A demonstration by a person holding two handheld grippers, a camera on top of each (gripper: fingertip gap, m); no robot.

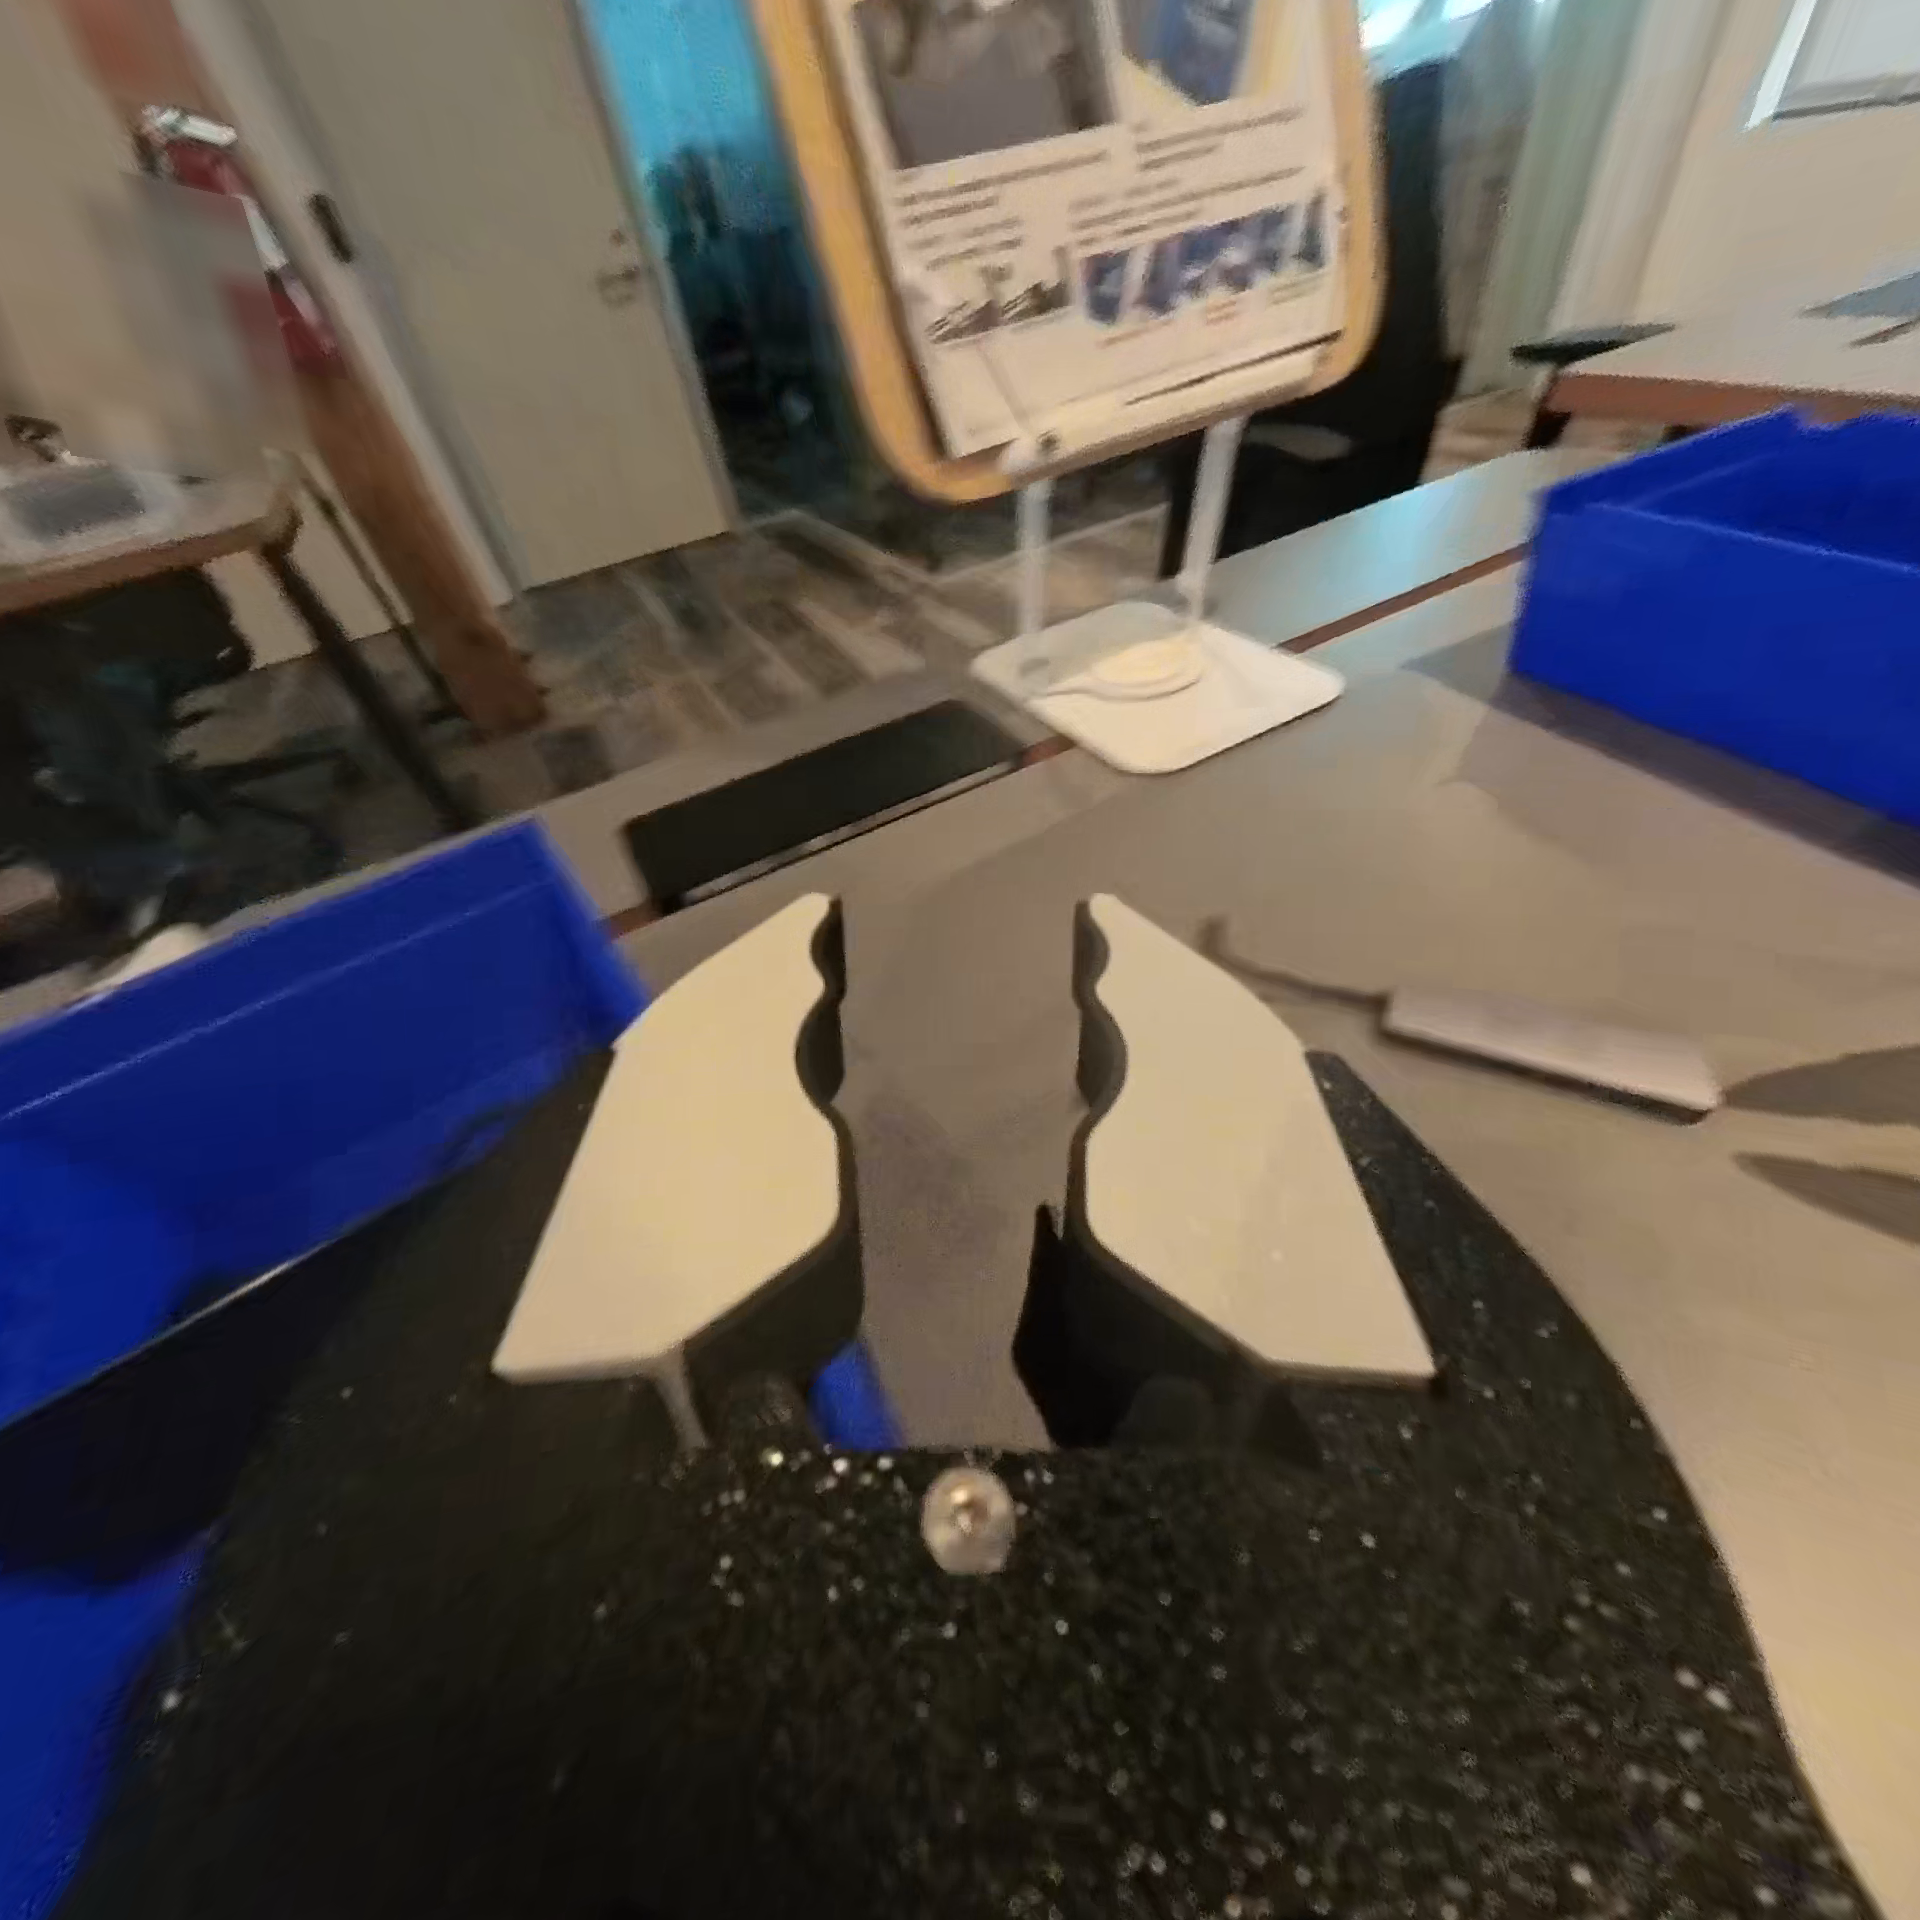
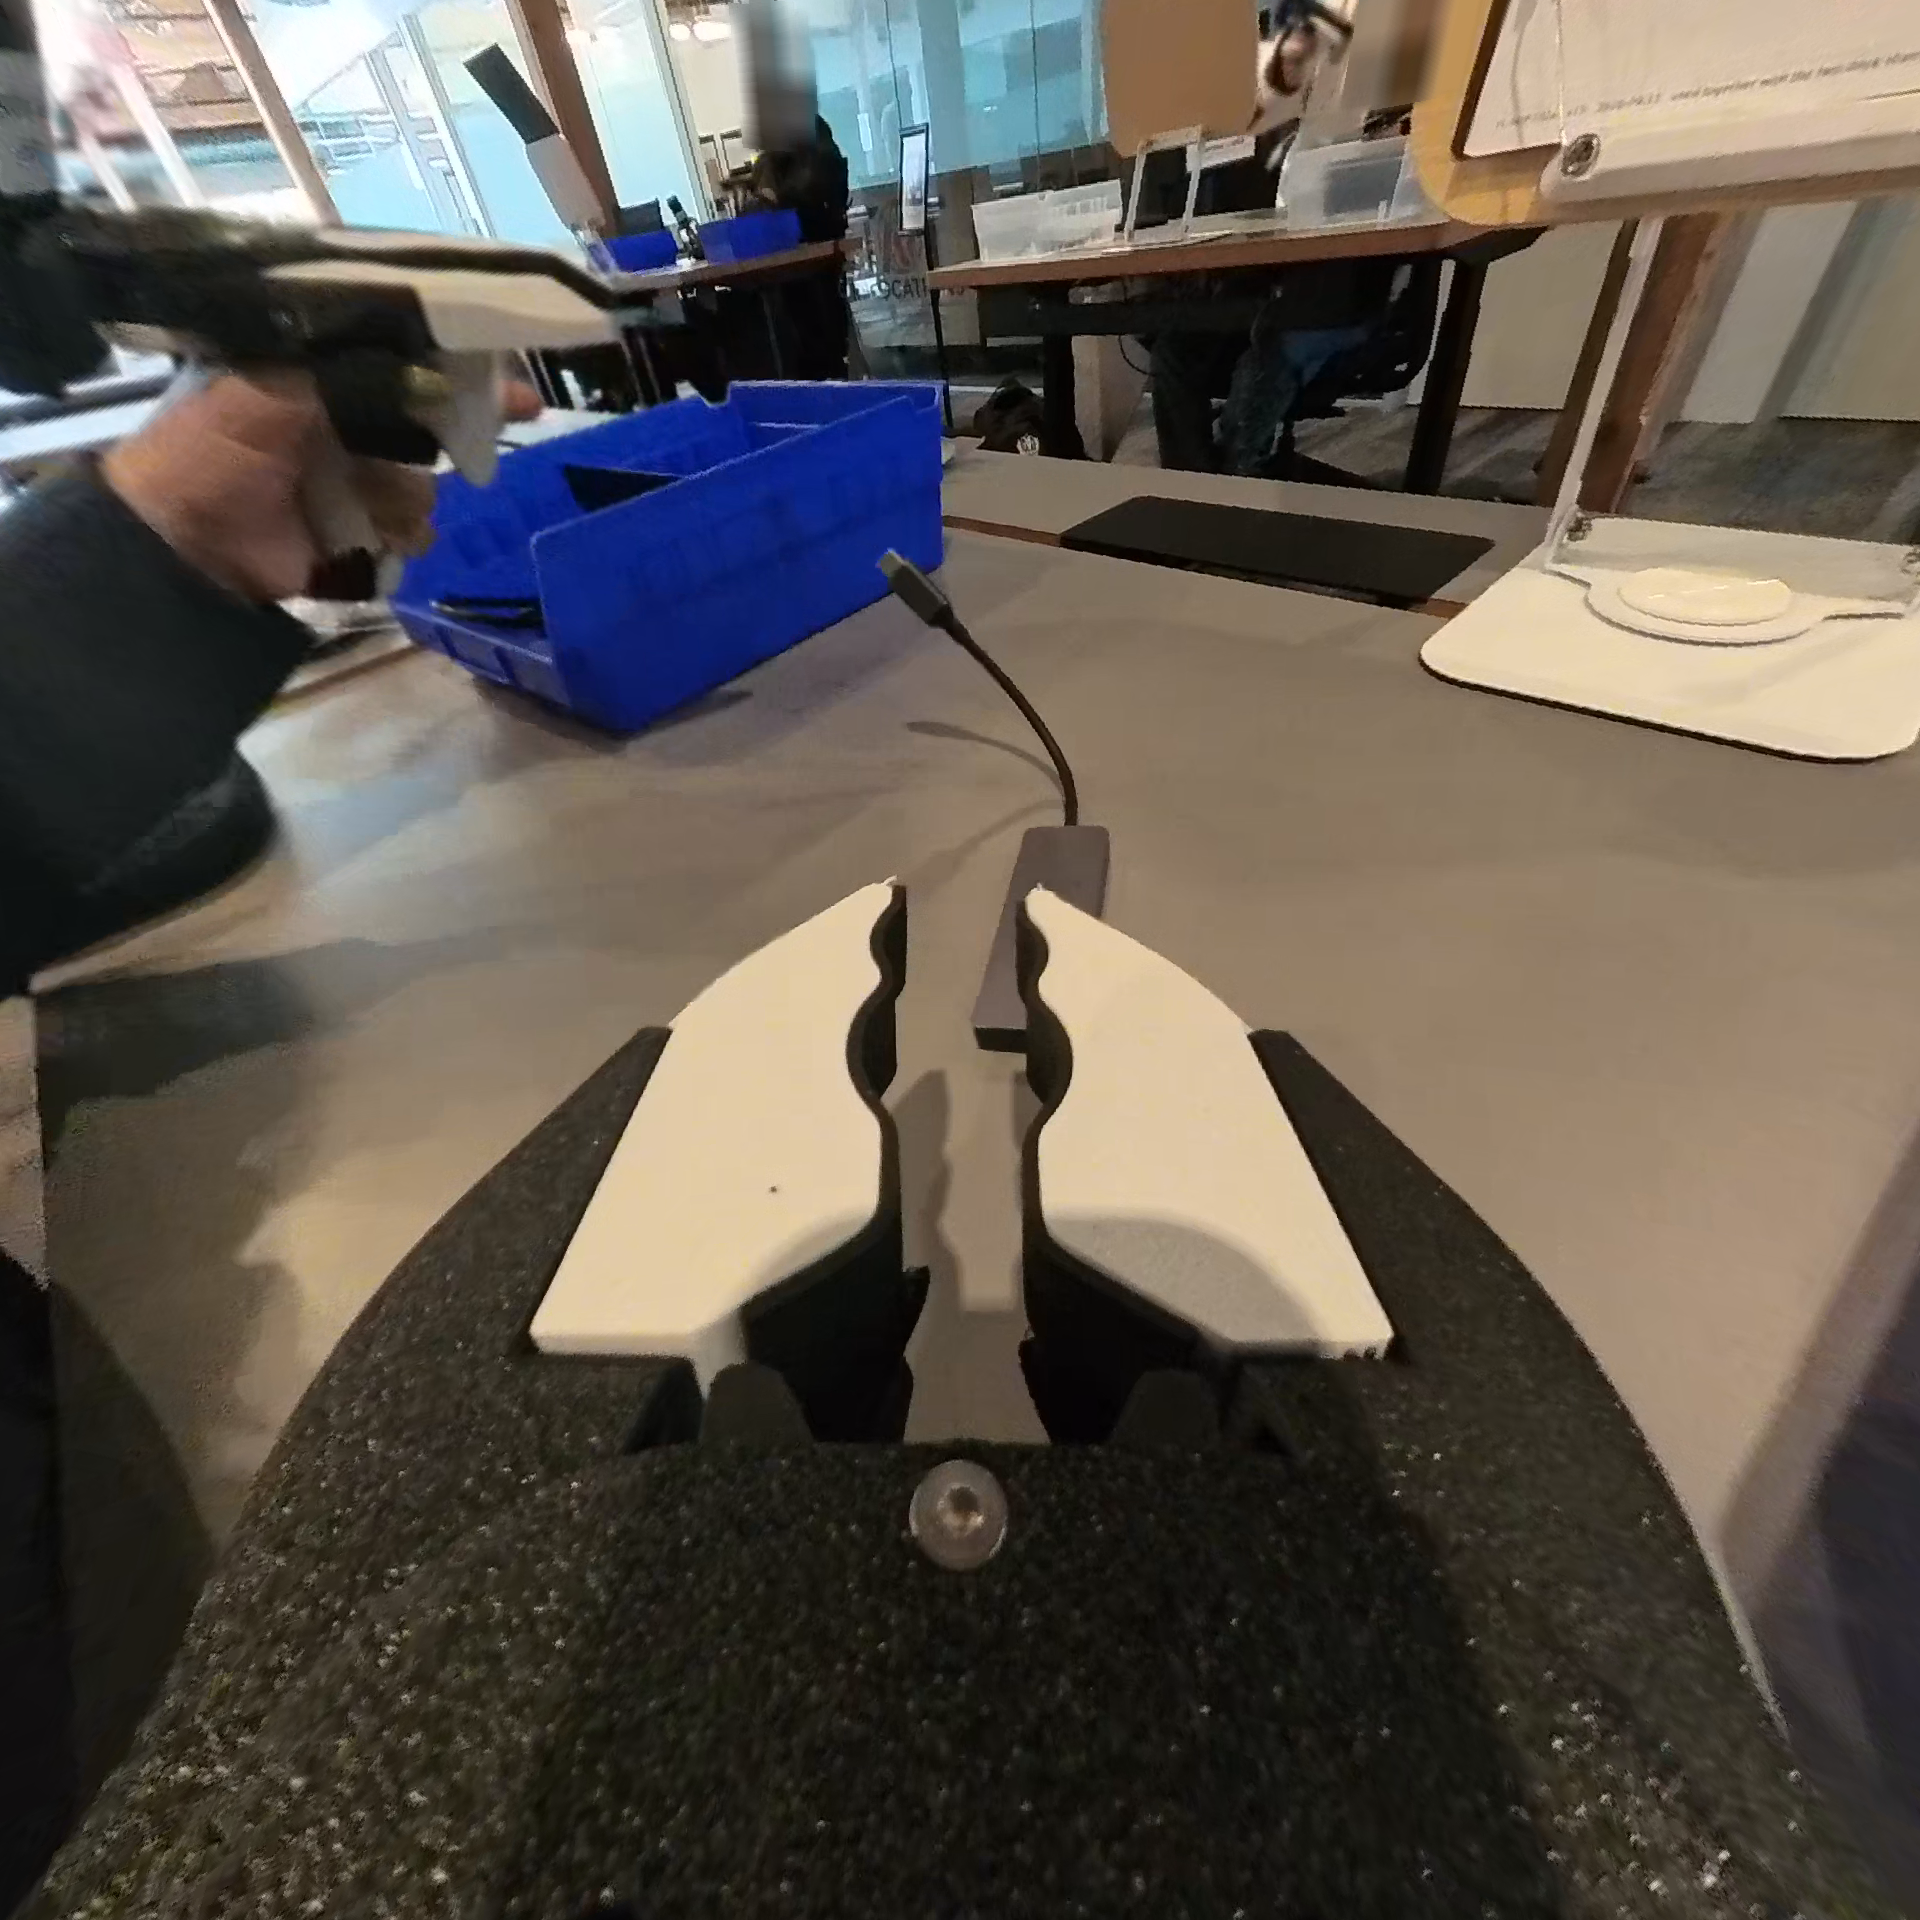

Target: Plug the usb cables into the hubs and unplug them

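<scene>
A slim grey USB hub [image 2: 1049, 914] lies on the grey table just beyond my right gripper [image 2: 964, 902], partly behind its right finger. Its short black cable [image 2: 1023, 707] arches up, with the plug end [image 2: 904, 577] in the air. My right gripper is open and empty. In the left wrist view the same hub [image 1: 1548, 1049] lies to the right of my left gripper [image 1: 958, 914], which is open and empty above the table. The left gripper also shows in the right wrist view [image 2: 457, 301], held high by a hand near a blue bin.
A blue bin [image 1: 260, 1049] sits close on the left and another blue bin [image 1: 1714, 623] at the right. The first bin [image 2: 675, 540] holds dark items. A white stand base [image 2: 1683, 644] and a black pad [image 2: 1278, 551] lie at the table's far edge.
</scene>
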